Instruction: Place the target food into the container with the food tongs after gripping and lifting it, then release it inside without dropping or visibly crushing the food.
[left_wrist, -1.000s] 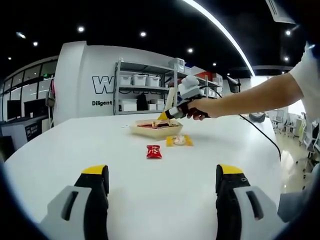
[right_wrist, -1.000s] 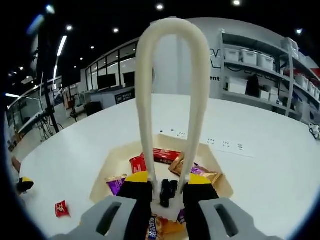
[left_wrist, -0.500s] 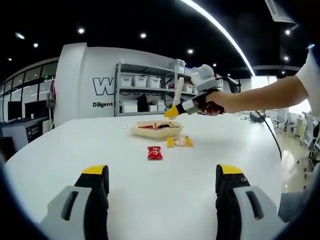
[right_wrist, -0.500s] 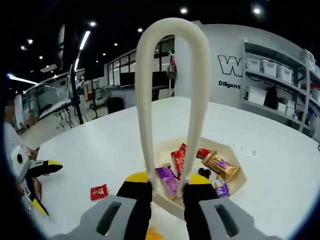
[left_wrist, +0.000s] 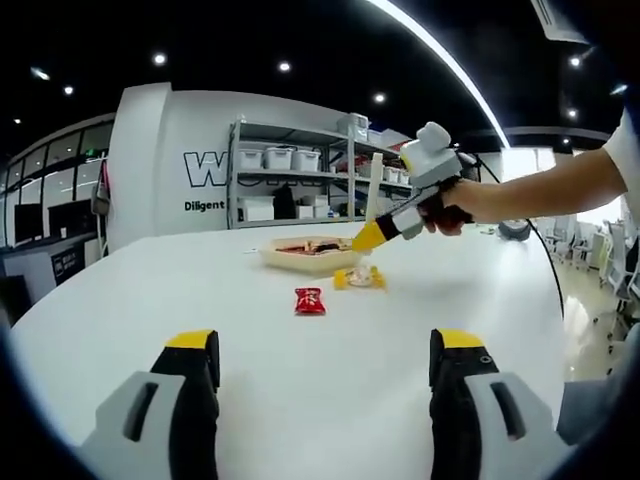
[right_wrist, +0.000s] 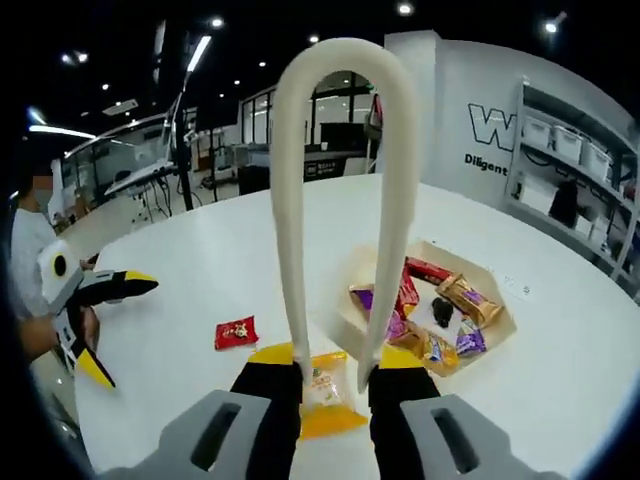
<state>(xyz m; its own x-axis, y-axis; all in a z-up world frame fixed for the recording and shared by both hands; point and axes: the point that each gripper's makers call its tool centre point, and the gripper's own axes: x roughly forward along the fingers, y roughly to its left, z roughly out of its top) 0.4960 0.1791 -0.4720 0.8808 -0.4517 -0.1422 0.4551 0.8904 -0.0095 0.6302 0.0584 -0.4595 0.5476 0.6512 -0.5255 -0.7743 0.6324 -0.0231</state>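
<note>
Right gripper (right_wrist: 333, 375) clamped on cream tongs (right_wrist: 340, 190), tips above yellow packet (right_wrist: 325, 395), beside tray (right_wrist: 505, 325) of sweets, left gripper (left_wrist: 325, 375) jaws wide apart, holding nothing.

Left gripper view low across white table (left_wrist: 300, 370), right gripper view overhead, both showing tray (right_wrist: 500, 325)

I see the cream tongs (right_wrist: 345, 200) upright over a yellow packet (right_wrist: 322, 392) lying flat just beside the tray (right_wrist: 500, 335) of wrapped snacks; a red packet (right_wrist: 236, 332) lies farther from the tray.
</note>
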